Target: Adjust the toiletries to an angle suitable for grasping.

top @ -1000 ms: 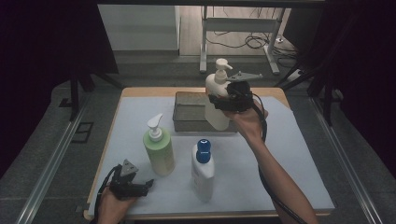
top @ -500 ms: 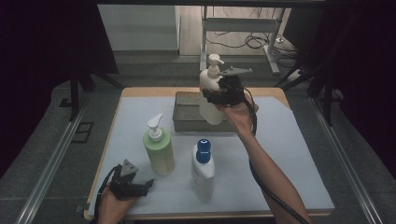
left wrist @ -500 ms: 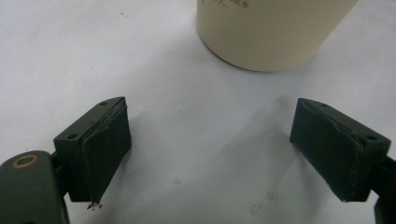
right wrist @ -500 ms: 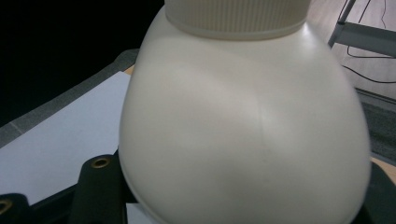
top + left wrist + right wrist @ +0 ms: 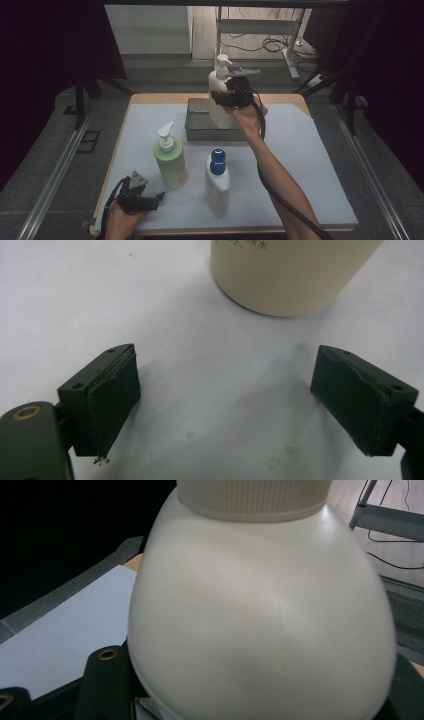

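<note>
The room around the table (image 5: 150, 97) is dark, with a grey floor (image 5: 45, 165) and some cables (image 5: 260, 45) lying far behind the table. A pale blue sheet (image 5: 310, 165) covers most of the wooden table top. A grey tray (image 5: 197, 122) sits at the back middle of the table. The right gripper (image 5: 227, 97) is clamped on a cream pump bottle (image 5: 220, 85) and holds it upright over the tray. In the right gripper view the bottle's round body (image 5: 260, 630) sits close between the jaws. A green pump bottle (image 5: 170, 160) stands in front of the tray. A white bottle with a blue cap (image 5: 217, 180) stands just beside the green one. The left gripper (image 5: 142, 200) rests at the table's front left corner, its jaws spread wide with nothing between them (image 5: 225, 405).
</note>
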Tool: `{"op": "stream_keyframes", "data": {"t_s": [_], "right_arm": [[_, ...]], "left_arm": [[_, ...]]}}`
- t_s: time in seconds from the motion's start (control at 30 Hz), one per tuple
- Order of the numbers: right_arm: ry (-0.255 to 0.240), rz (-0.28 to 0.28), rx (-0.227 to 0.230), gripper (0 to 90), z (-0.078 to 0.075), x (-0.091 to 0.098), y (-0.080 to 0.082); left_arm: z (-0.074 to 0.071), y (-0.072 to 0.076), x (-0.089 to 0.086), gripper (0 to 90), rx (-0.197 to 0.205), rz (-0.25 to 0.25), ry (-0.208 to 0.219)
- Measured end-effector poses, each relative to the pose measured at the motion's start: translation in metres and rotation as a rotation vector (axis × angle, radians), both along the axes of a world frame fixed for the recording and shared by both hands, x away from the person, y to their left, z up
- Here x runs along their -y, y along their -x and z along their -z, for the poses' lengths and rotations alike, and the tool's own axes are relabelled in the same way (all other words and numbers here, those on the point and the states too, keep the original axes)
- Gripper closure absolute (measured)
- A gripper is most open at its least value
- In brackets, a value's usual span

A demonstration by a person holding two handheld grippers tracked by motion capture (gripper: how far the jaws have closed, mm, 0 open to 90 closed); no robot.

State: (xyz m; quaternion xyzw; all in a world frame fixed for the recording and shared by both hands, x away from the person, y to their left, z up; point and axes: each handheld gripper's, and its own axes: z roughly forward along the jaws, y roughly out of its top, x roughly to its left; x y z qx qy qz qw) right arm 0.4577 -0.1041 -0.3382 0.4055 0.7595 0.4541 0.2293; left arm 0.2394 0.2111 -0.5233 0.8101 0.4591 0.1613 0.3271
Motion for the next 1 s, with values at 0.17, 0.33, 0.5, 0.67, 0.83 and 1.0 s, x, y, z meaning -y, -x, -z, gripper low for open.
{"op": "stream_keyframes", "data": {"t_s": [0.17,0.33,0.5,0.67,0.83,1.0], "right_arm": [[0.001,0.009,0.002,37.1,0.006,-0.007,-0.010],[-0.005,0.015,0.003,37.0,0.011,-0.012,-0.018],[0.001,0.020,0.000,37.0,0.019,-0.018,-0.025],[0.004,0.028,-0.002,37.0,0.027,-0.021,-0.027],[0.016,0.029,-0.007,37.0,0.036,-0.022,-0.029],[0.017,0.029,-0.018,36.9,0.043,-0.023,-0.029]], "left_arm": [[0.000,0.000,0.000,12.1,0.001,0.003,-0.002],[0.000,0.000,0.000,12.0,0.001,0.003,-0.002],[0.000,0.000,0.000,12.0,0.001,0.003,-0.002],[0.000,0.000,0.000,12.1,0.000,0.002,-0.002],[0.000,0.000,0.000,12.1,0.000,0.002,-0.003],[0.000,0.000,0.000,12.1,0.001,0.002,-0.002]]}}
